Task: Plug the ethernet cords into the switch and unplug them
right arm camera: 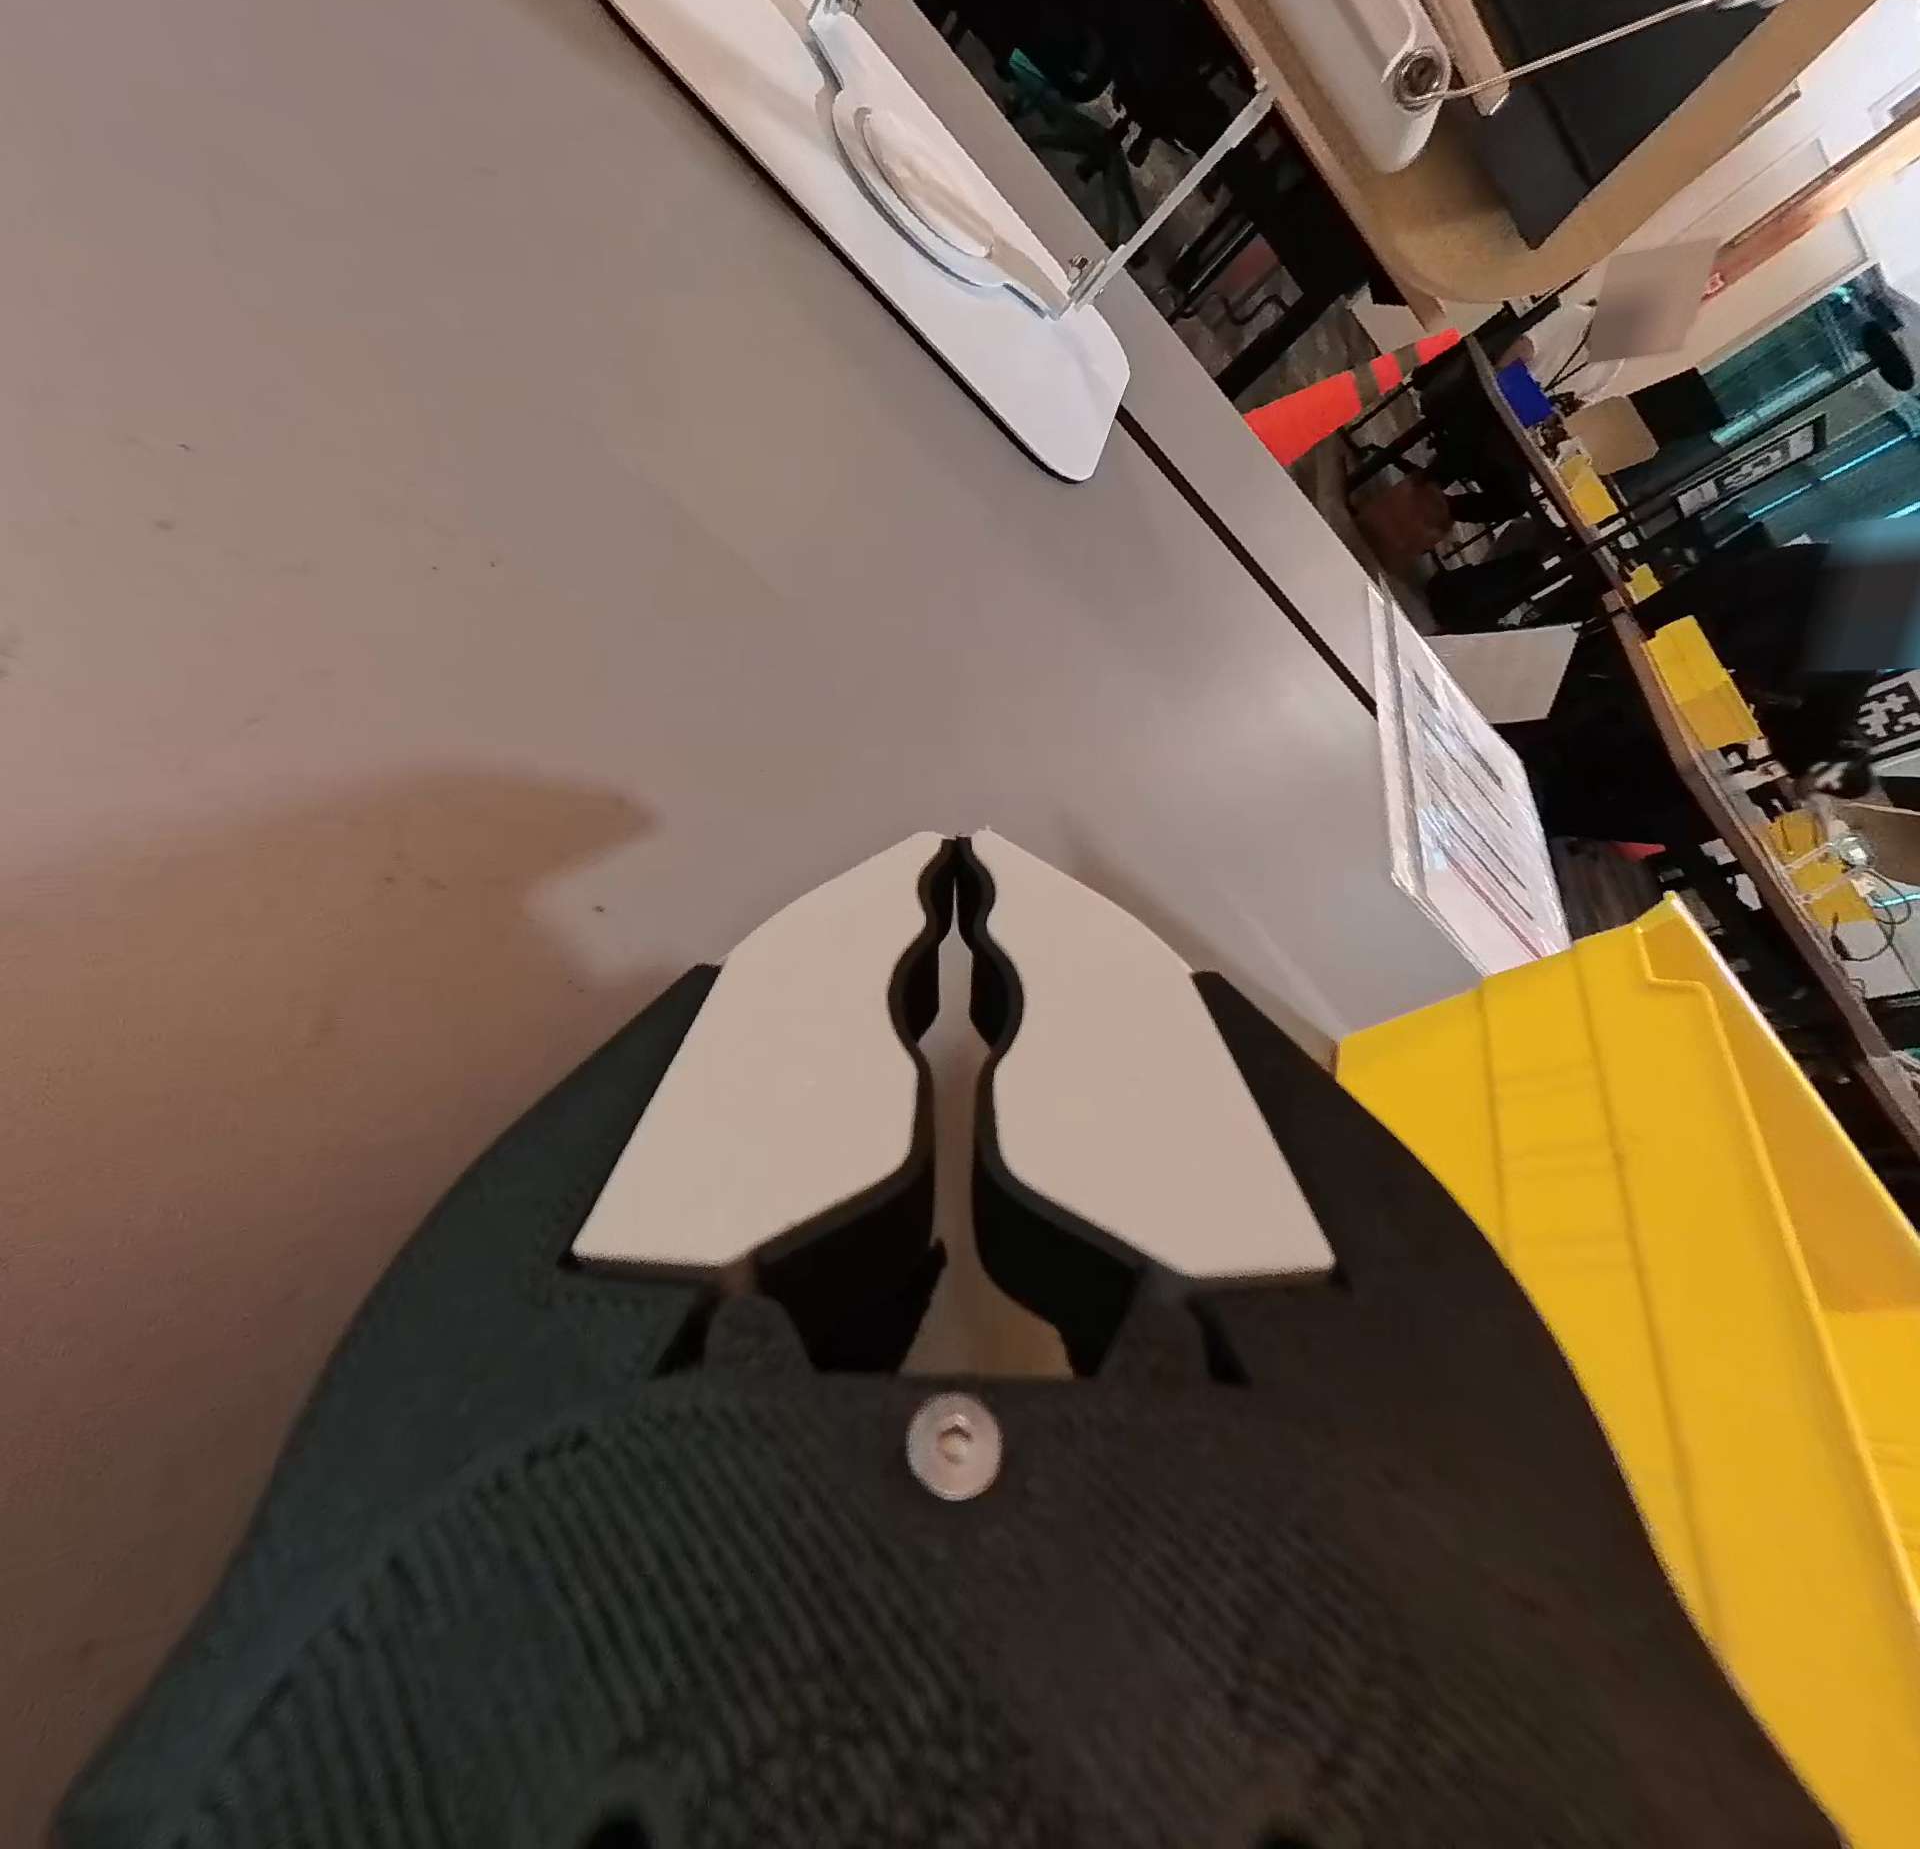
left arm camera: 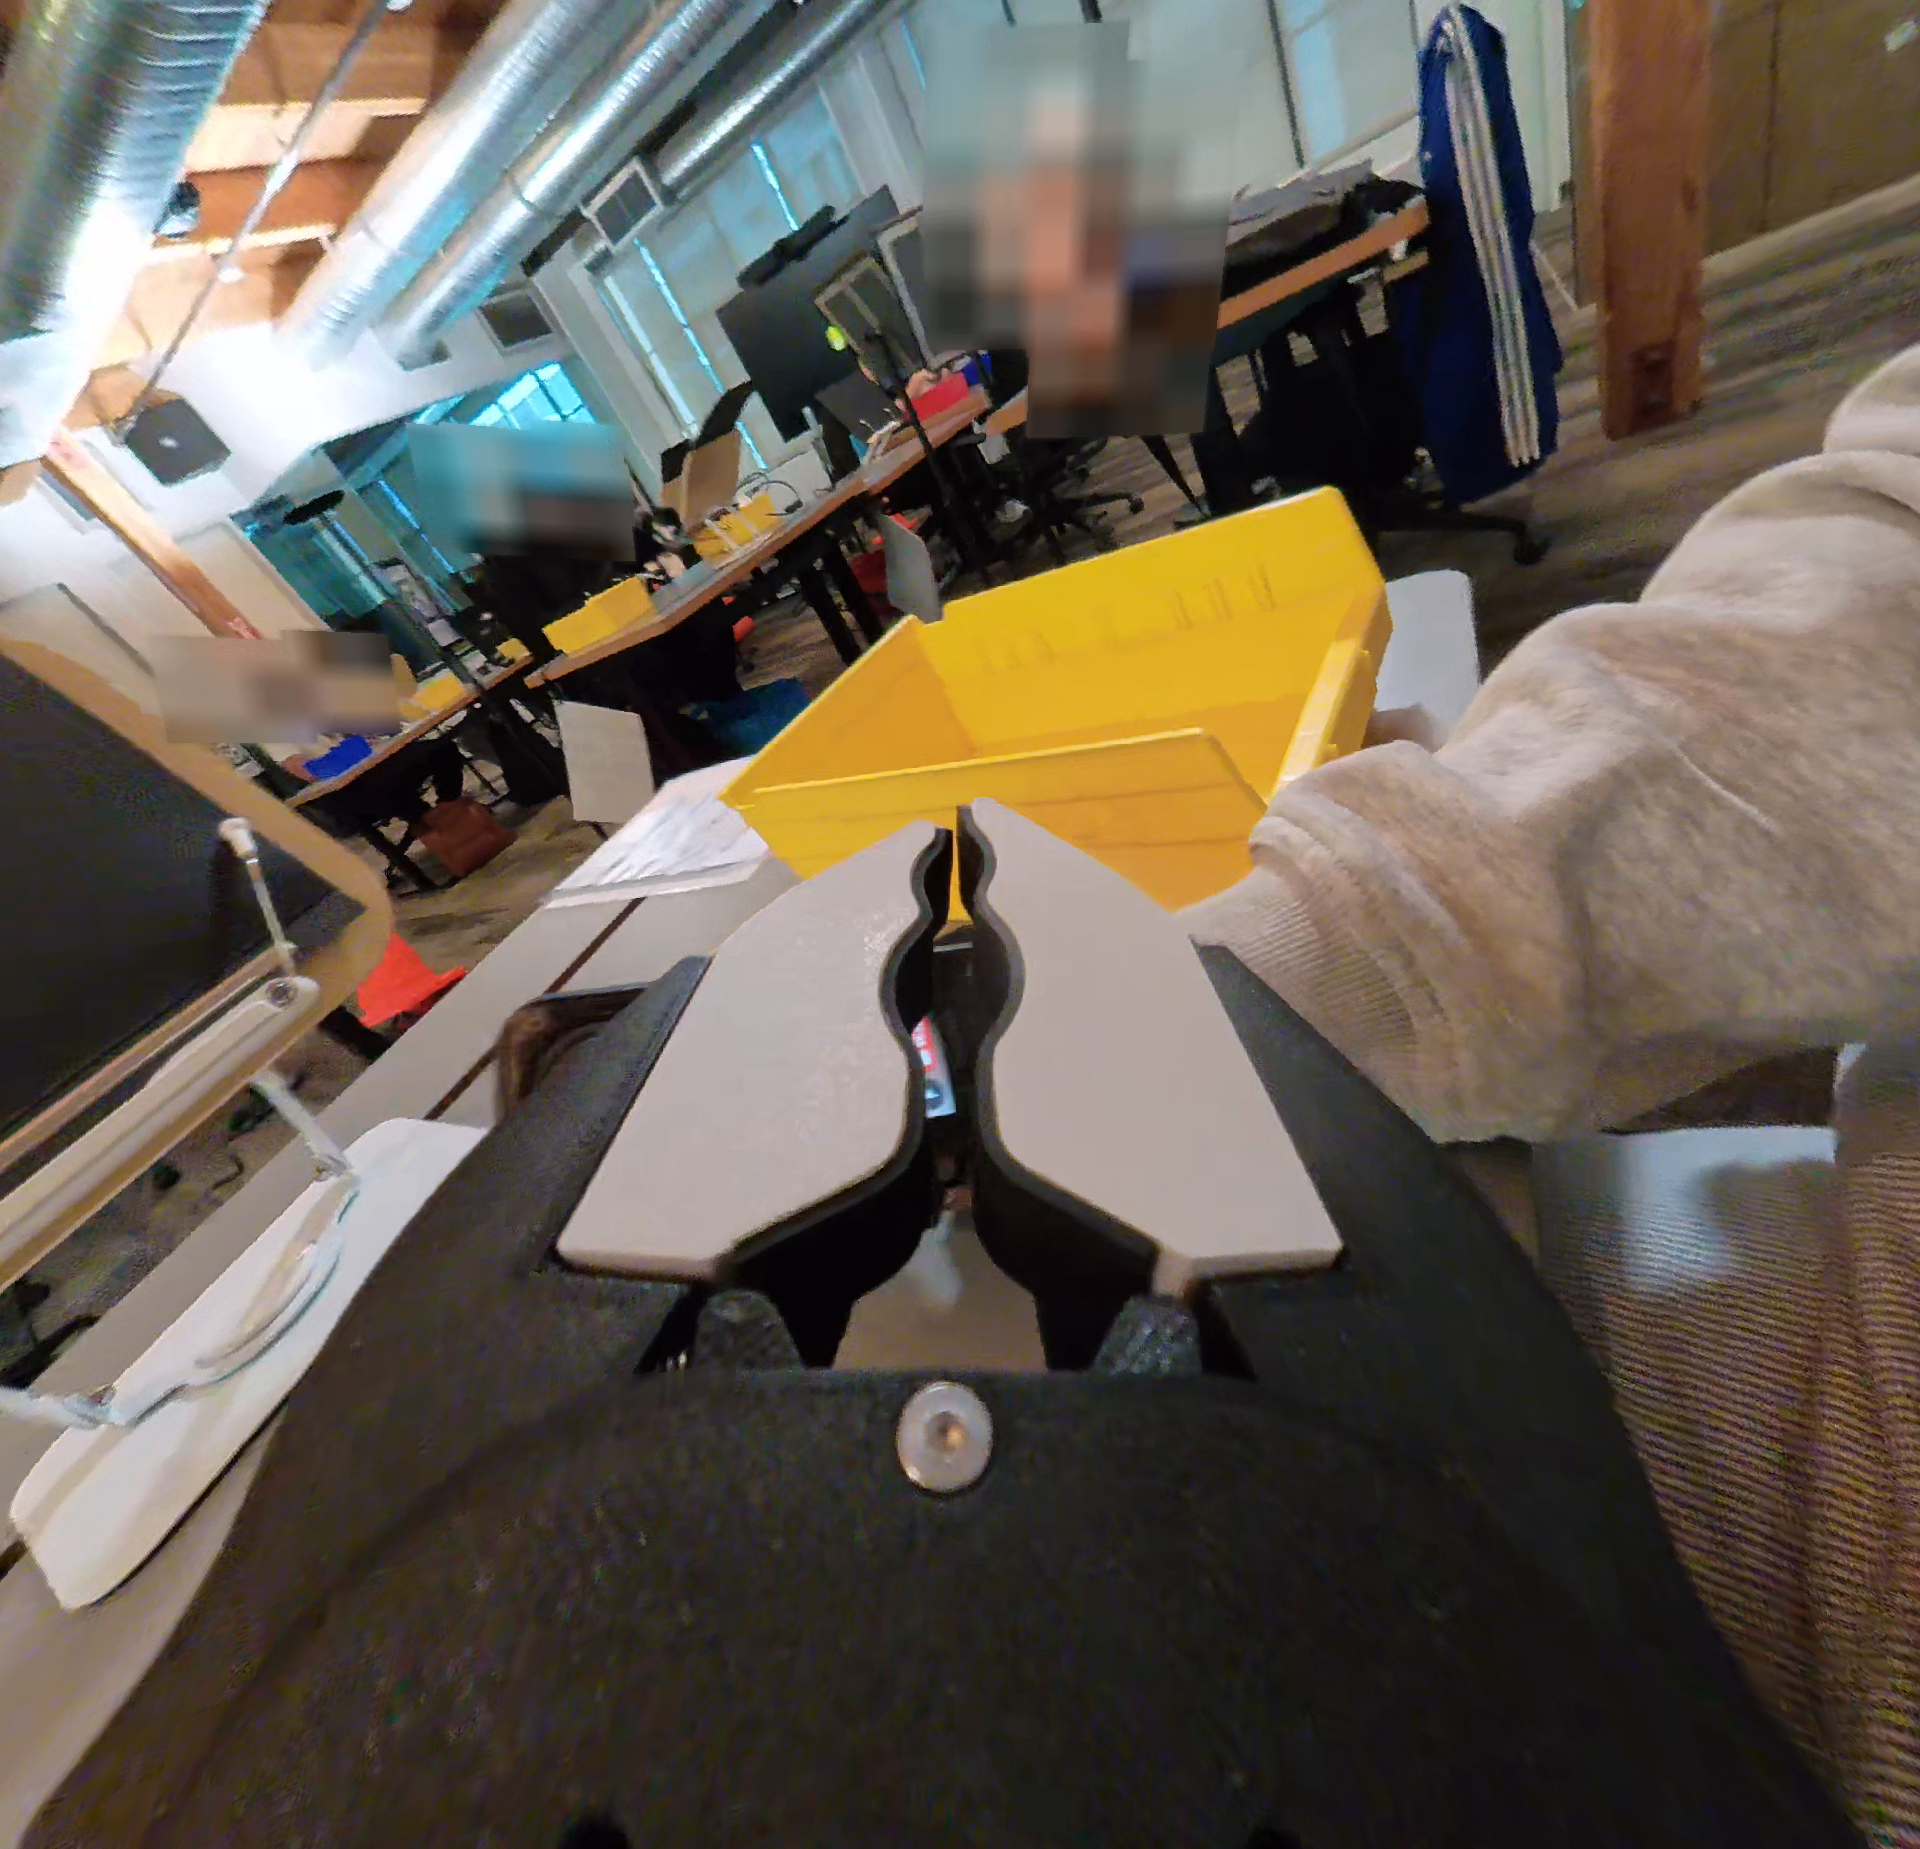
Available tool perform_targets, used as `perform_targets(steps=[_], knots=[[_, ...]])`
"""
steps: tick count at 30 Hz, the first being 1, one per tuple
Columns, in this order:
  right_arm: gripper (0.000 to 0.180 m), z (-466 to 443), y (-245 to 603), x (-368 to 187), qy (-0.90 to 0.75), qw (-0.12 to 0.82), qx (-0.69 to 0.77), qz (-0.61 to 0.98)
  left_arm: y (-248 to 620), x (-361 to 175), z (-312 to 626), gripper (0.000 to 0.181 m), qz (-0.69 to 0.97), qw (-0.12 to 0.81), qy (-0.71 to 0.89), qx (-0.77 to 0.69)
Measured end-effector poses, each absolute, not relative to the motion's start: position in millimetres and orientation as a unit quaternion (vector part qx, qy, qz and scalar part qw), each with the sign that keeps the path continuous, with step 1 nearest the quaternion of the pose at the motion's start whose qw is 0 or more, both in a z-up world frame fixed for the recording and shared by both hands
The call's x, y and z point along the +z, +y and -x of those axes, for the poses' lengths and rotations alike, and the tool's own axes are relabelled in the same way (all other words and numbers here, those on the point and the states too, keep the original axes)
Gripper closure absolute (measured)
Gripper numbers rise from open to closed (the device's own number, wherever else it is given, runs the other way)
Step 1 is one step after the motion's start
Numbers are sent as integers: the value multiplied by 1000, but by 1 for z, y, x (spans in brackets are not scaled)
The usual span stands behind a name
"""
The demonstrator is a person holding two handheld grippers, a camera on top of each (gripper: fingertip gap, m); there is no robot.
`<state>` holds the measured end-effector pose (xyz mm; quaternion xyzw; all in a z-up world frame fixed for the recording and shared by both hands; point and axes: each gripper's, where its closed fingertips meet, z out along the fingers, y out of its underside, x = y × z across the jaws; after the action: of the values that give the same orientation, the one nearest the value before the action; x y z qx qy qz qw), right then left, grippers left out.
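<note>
So we hold both tongs closed on nothing: the left gripper (left arm camera: pixel 958 823) and the right gripper (right arm camera: pixel 966 843). Just beyond the left tips, right of the right ones, sits a yellow plastic bin (left arm camera: pixel 1049 760). Neither cords nor switch show; reaching blind, we could snag its rim.

We see a grey tabletop (right arm camera: pixel 520 449), scuffed in places, with a dark seam running across it toward its far edge. On it lies a flat white base plate (right arm camera: pixel 935 272) with rounded corners, a clear curved bracket fixed to its top. Farther along stands a clear sign holder (right arm camera: pixel 1465 791) with a printed sheet inside. Just beside that sits a yellow plastic bin (right arm camera: pixel 1662 1228), open-topped, with a divider (left arm camera: pixel 1039 776) across its inside.
</note>
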<state>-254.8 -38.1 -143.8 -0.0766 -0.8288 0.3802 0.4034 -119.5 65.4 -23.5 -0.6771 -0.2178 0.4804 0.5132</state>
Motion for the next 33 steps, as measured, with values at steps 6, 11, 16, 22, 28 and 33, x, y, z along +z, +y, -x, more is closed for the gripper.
perform_targets(steps=[6,11,16,22,28,33], knots=[[179,236,-58,-138,-837,305,451,61,-55,7,126,164,521,511,-387,563],[177,217,-68,-133,-834,227,500,47,-136,-68,142,144,549,412,-529,499],[173,192,-74,-126,-826,124,549,26,-139,-112,151,133,596,371,-556,445],[126,188,-79,-124,-821,97,562,21,-121,-133,159,97,646,334,-538,426],[140,187,-79,-120,-812,94,575,21,-119,-136,158,144,656,325,-534,423],[180,184,-79,-121,-813,104,573,6,-126,-144,154,176,659,314,-555,399]])
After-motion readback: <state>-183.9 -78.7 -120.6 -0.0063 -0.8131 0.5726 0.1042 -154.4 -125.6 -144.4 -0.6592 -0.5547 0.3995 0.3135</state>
